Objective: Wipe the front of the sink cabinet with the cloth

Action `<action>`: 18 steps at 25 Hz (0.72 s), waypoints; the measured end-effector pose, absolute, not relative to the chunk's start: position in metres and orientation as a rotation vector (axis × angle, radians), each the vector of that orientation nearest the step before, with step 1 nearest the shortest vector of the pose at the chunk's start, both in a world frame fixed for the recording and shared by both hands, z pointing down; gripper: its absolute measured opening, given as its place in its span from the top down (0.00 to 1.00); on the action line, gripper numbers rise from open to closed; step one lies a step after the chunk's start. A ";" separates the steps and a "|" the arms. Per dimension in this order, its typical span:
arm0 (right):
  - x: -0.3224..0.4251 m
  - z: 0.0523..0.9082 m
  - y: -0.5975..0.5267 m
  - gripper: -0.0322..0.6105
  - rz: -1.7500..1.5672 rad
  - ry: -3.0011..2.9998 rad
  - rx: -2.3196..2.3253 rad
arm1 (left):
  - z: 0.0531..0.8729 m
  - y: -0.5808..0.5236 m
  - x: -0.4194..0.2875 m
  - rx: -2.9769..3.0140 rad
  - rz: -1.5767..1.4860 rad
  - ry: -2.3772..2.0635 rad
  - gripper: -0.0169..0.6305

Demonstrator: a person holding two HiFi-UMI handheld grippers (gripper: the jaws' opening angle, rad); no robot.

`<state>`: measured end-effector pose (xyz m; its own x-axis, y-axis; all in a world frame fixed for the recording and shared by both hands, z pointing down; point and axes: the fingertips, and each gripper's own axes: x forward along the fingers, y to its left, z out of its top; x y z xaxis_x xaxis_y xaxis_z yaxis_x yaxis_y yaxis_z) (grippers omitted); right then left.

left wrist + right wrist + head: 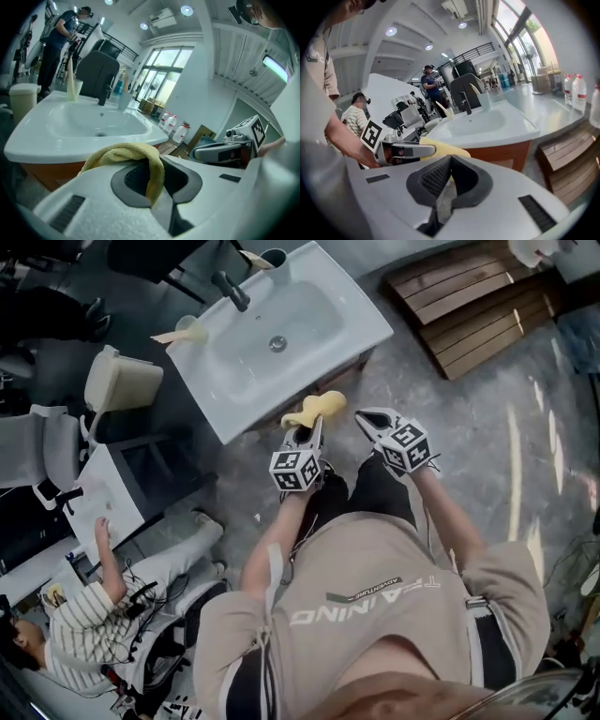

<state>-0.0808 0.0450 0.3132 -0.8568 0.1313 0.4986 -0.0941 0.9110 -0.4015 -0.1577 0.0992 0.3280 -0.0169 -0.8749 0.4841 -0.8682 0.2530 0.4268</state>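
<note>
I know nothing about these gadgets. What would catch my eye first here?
The yellow cloth stands out most: it is pinched in the jaws of the left gripper, just in front of the big white sink. Beside it, the right gripper has its jaws shut on nothing.

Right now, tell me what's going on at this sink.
A person stands at the sink with a gripper in each hand. The left gripper is shut on a yellow cloth, held by the sink's front edge above the cabinet. The right gripper is shut and empty beside it. Whether the cloth touches the cabinet can't be told.
</note>
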 end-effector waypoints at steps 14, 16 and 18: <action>-0.107 0.208 0.095 0.93 0.502 -2.711 -0.058 | 0.220 0.171 -0.174 1.664 -0.083 -2.047 0.90; -0.098 0.195 0.102 0.93 0.468 -2.733 -0.075 | 0.207 0.183 -0.169 1.663 -0.055 -2.101 0.91; -0.095 0.181 0.105 0.93 0.425 -2.753 -0.093 | 0.190 0.189 -0.172 1.664 -0.035 -2.159 0.91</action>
